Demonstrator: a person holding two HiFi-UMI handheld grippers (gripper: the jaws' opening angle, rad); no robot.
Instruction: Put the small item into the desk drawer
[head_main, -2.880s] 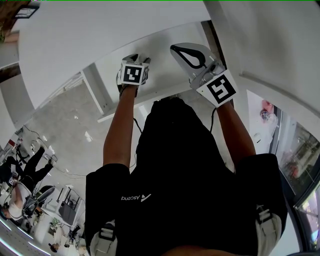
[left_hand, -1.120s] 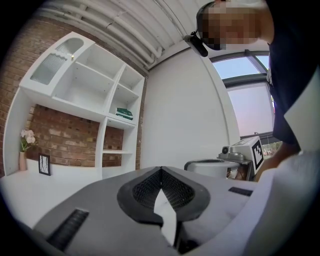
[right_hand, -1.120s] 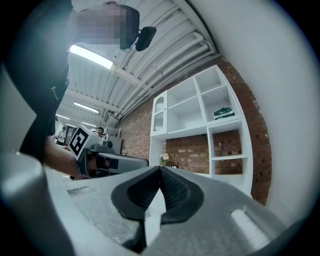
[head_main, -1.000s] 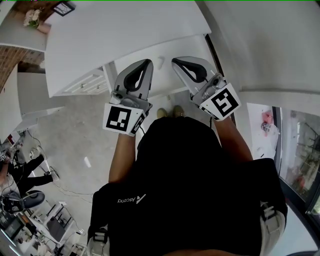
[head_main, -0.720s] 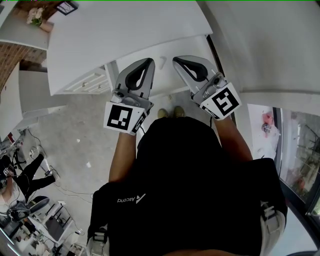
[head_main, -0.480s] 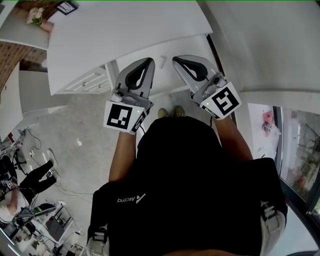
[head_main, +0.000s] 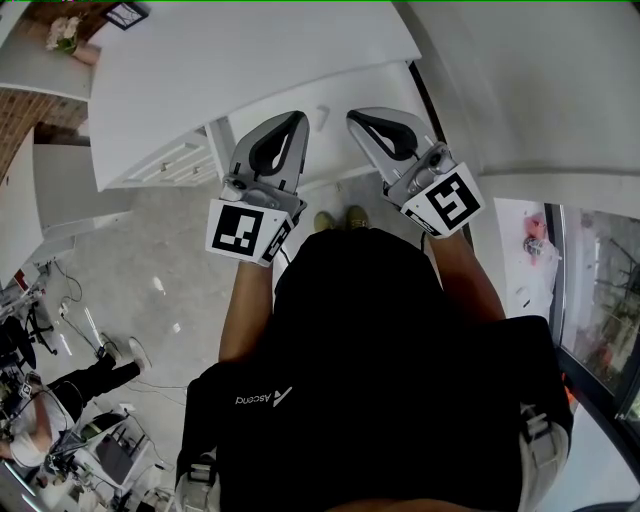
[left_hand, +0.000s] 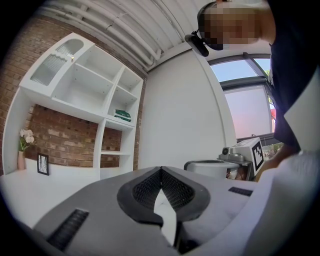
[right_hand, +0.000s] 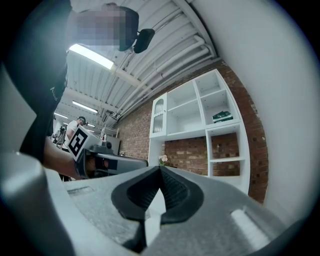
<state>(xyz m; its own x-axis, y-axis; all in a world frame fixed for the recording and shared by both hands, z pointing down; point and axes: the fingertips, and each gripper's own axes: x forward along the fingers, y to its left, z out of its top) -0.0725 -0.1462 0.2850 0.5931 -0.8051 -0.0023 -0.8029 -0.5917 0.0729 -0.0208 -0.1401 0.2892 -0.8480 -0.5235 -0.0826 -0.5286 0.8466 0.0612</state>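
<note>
My left gripper (head_main: 292, 120) and right gripper (head_main: 356, 118) are held side by side, level, in front of the white desk (head_main: 250, 50). Both are shut with nothing between their jaws. In the left gripper view the dark pads (left_hand: 175, 190) meet at the left gripper's (left_hand: 160, 171) tip, and the right gripper (left_hand: 247, 152) shows beside it. In the right gripper view the right gripper (right_hand: 160, 169) is closed the same way, with the left gripper (right_hand: 100, 161) alongside. White drawer fronts (head_main: 178, 160) under the desk's left part look closed. No small item shows in any view.
A white shelf unit (left_hand: 85, 100) stands against a brick wall, with a vase (left_hand: 21, 150) and a picture frame (left_hand: 43, 164) on the desk's far side. A white wall (head_main: 520, 80) is at the right. People and equipment (head_main: 60, 400) are on the floor at lower left.
Since the earliest frame my left gripper has drawn back from the desk's front edge to beside the right one. Over the last second both grippers have kept still.
</note>
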